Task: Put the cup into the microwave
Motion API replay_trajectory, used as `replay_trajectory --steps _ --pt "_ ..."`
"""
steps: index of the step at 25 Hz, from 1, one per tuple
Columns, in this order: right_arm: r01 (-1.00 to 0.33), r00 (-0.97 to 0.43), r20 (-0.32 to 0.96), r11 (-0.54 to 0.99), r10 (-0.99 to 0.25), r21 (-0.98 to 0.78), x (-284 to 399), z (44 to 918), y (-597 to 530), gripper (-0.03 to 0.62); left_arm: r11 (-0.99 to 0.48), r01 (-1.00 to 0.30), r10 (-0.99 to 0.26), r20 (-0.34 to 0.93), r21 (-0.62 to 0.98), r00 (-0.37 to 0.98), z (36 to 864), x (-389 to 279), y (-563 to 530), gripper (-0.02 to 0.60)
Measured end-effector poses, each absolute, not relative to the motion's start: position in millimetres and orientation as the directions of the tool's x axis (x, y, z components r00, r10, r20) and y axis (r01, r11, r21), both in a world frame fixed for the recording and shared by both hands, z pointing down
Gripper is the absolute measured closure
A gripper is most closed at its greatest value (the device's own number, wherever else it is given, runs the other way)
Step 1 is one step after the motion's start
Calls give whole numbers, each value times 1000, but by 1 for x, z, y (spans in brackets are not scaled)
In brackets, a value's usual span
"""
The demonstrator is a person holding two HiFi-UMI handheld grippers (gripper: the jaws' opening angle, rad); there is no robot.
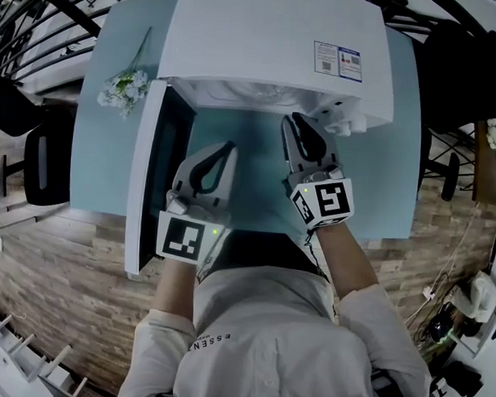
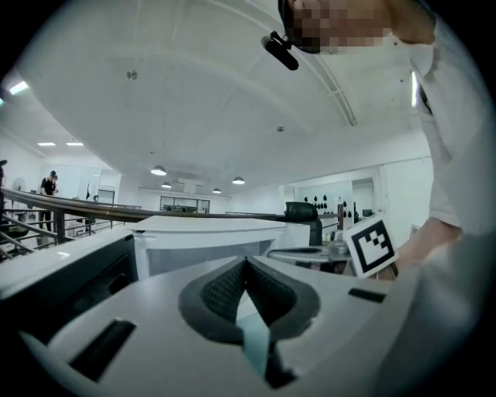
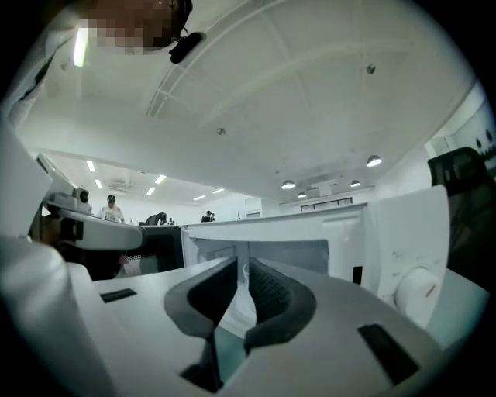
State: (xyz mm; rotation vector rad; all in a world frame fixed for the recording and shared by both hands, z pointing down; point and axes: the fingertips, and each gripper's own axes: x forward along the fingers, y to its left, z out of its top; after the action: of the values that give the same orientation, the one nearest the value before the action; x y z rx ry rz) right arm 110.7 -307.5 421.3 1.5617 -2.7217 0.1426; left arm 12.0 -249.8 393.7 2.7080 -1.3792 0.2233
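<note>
Our left tool (image 1: 227, 148), tips pressed together, hangs just inside the open door (image 1: 145, 188). Our right tool (image 1: 292, 121), slightly spread and empty, faces the mouth of the microwave (image 1: 265, 37).

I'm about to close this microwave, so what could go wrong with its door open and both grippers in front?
The open door stands right beside the left gripper; a bump could swing it wider, toward the flowers at the table edge. The right gripper points into the microwave mouth, so a closing door might strike it.
</note>
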Motion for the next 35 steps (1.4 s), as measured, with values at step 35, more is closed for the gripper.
replay_trajectory --steps 35 --pt "-842 -539 -100 538 -836 44 130 281 -207 580 -588 -802 -808 32 -108 588 286 -7 -206 581"
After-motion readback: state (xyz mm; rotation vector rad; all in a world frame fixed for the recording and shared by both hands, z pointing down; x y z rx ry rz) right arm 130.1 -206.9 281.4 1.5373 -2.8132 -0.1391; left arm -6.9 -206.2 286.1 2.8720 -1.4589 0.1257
